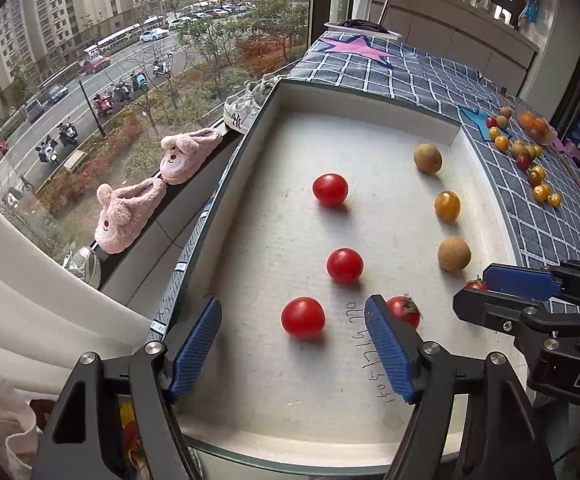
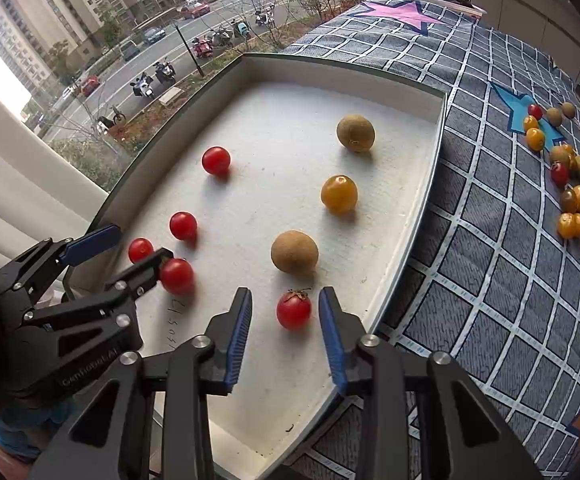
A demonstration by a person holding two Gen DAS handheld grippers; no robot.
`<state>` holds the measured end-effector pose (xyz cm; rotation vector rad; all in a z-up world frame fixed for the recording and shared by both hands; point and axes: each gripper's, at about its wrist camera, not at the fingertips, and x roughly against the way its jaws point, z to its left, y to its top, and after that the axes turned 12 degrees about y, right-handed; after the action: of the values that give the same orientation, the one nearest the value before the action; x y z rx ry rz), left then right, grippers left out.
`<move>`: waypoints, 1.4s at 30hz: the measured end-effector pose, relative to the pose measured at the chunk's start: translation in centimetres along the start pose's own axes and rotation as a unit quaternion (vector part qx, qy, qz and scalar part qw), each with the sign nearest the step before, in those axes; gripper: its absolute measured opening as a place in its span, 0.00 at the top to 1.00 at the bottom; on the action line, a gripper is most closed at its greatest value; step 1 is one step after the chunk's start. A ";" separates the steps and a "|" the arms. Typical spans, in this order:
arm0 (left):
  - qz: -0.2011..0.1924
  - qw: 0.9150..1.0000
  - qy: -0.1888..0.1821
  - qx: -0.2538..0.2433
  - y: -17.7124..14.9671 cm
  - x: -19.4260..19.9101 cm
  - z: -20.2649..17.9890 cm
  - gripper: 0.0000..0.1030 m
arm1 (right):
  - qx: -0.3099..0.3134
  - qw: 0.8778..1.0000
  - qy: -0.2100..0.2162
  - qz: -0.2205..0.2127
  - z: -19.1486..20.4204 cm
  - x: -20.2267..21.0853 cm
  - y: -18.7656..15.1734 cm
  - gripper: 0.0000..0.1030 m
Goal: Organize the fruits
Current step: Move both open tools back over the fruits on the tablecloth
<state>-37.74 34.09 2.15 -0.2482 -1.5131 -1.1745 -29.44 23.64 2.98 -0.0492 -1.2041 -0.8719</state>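
Observation:
A white tray (image 1: 274, 128) (image 2: 430, 184) lies on the checked cloth. Its left side holds several red cherry tomatoes (image 1: 344, 265) (image 2: 183, 225). Its right side holds two brown longans (image 1: 454, 254) (image 2: 355, 133) with a yellow tomato (image 1: 447, 205) (image 2: 339, 194) between them. My left gripper (image 1: 294, 320) (image 2: 120, 246) is open with a red tomato (image 1: 303, 317) between its fingers. My right gripper (image 2: 285, 312) (image 1: 474, 288) is open around a stemmed red tomato (image 2: 293, 309), which rests on the tray floor.
A pile of loose red and yellow tomatoes and longans (image 1: 530, 160) (image 2: 566, 184) lies on the cloth at the far right, next to a clear bag of oranges (image 1: 534, 124). Pink slippers (image 1: 130, 216) and sneakers sit on the window ledge left of the tray.

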 end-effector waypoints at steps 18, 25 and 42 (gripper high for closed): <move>-0.020 0.999 -0.007 -0.041 1.9 3.9 -4.2 0.27 | -0.071 0.994 -0.042 -0.077 -7.7 7.8 -1.4 0.21; -0.030 0.996 -0.045 -0.075 3.2 5.9 -9.2 0.27 | -0.131 0.984 -0.069 -0.097 -13.3 10.9 -3.9 0.21; -0.032 0.984 -0.067 -0.162 6.7 4.7 -23.5 0.27 | -0.183 0.967 -0.129 -0.124 -22.4 14.2 -5.4 0.21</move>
<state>-19.89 17.27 6.16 -0.5085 -1.4482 -1.4794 -13.84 1.52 3.65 -0.3263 -1.2928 -1.3332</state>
